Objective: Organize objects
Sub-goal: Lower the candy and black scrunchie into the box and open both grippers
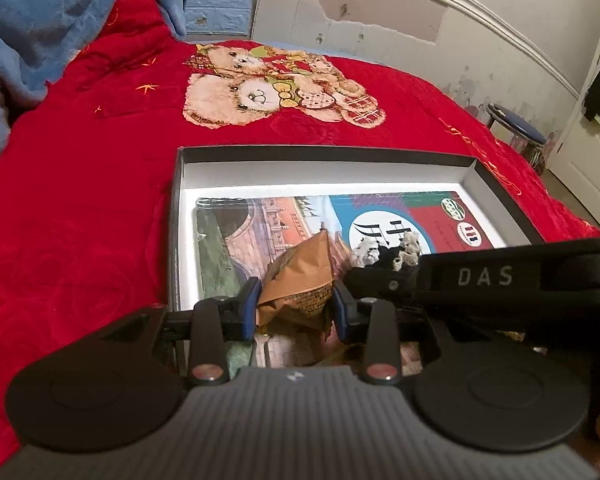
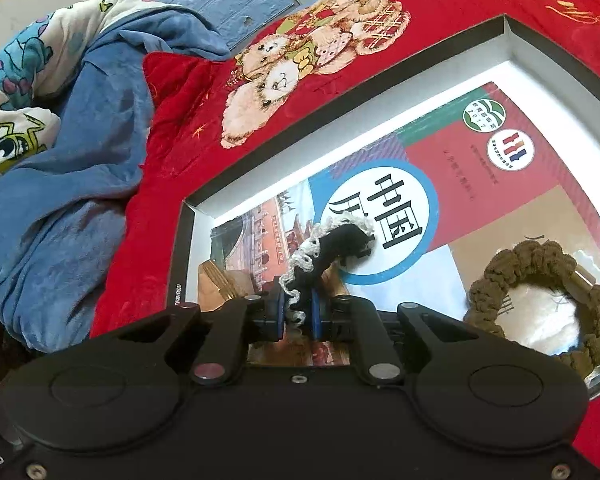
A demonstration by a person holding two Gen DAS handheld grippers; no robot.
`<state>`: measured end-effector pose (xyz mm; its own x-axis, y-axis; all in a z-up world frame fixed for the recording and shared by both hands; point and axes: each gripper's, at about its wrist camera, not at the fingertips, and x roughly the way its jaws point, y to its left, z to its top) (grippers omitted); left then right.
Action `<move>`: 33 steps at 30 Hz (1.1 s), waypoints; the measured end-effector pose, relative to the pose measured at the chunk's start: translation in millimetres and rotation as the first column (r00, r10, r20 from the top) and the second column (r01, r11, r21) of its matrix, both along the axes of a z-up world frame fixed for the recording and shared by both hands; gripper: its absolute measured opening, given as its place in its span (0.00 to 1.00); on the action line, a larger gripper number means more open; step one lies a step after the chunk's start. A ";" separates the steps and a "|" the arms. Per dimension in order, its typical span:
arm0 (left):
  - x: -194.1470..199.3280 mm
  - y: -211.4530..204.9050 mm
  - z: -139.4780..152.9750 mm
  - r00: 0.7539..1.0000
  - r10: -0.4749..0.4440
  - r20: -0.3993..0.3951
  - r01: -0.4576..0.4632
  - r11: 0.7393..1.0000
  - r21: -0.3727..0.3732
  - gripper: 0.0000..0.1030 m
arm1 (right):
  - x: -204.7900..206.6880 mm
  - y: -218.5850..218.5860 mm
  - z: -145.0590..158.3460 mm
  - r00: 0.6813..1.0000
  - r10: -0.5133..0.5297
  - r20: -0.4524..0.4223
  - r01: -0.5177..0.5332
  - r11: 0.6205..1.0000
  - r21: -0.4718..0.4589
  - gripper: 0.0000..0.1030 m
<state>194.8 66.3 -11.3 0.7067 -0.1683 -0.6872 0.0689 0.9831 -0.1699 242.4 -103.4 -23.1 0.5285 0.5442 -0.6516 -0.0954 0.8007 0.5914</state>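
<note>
A shallow black box with a white inside (image 1: 324,152) (image 2: 352,100) lies on the red bedspread (image 1: 80,200). A colourful textbook (image 1: 400,208) (image 2: 480,184) lies flat in it. My left gripper (image 1: 296,312) is over the box's near left part, its blue pads shut on an orange-brown snack packet (image 1: 300,276). My right gripper (image 2: 296,312) is shut on a black scrunchie with a white frill (image 2: 340,244) (image 1: 384,254), which hangs over the book just right of the packet. A brown knitted scrunchie (image 2: 496,276) rests on the book at the right.
A crumpled blue cartoon blanket (image 1: 40,20) (image 2: 80,140) is heaped at the bed's far left. A teddy-bear print (image 1: 276,84) lies beyond the box. A round blue stool (image 1: 516,128) and a white door (image 1: 596,120) stand off the bed's right side.
</note>
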 end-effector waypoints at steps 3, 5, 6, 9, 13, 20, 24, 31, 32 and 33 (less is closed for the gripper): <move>0.4 0.7 0.8 1.000 0.006 -0.012 -0.006 1.000 -0.005 0.43 | 0.8 -0.7 -0.6 1.000 0.003 -0.005 -0.003 1.000 0.004 0.13; 0.4 0.4 1.6 1.000 0.006 -0.020 -0.006 1.000 -0.001 0.43 | 0.8 -0.1 -0.4 1.000 0.005 -0.006 -0.005 1.000 0.003 0.13; 0.5 0.4 1.8 1.000 0.005 -0.022 -0.005 1.000 0.000 0.43 | 0.7 0.1 -0.2 1.000 0.006 -0.006 -0.006 1.000 0.002 0.13; 0.7 1.0 2.2 1.000 0.003 -0.027 -0.003 1.000 -0.002 0.46 | 0.4 0.4 -0.3 1.000 0.007 -0.009 -0.007 1.000 0.005 0.13; 1.3 1.5 2.5 1.000 -0.004 -0.030 0.004 1.000 -0.007 0.51 | 0.6 -0.2 -0.6 1.000 0.008 -0.012 -0.008 1.000 0.012 0.14; 1.3 3.7 3.7 0.999 -0.003 -0.040 0.002 1.000 -0.009 0.57 | 0.0 0.4 0.6 1.000 0.019 0.002 -0.019 1.000 0.008 0.16; -0.4 6.8 5.3 0.999 -0.001 -0.049 0.001 1.000 -0.001 0.61 | -1.0 1.6 1.5 1.000 0.026 0.001 -0.026 1.000 0.012 0.16; -6.9 13.2 16.3 0.998 0.010 -0.063 -0.011 1.000 -0.013 0.67 | -6.4 -0.5 10.3 1.000 0.025 -0.011 -0.025 1.000 0.001 0.35; -8.7 16.0 19.8 0.998 0.020 -0.061 -0.021 1.000 -0.020 0.73 | -7.9 -3.9 13.7 1.000 0.025 -0.008 -0.024 1.000 0.017 0.42; -11.1 19.4 23.3 0.998 0.031 -0.054 -0.033 0.999 -0.030 0.75 | -8.8 -6.5 18.8 0.999 0.033 -0.003 -0.033 0.999 0.033 0.45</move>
<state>183.7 85.7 12.0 0.6745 -0.1678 -0.7190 0.0272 0.9788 -0.2030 233.7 -109.9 -4.4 0.5078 0.5823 -0.6348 -0.1193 0.7774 0.6176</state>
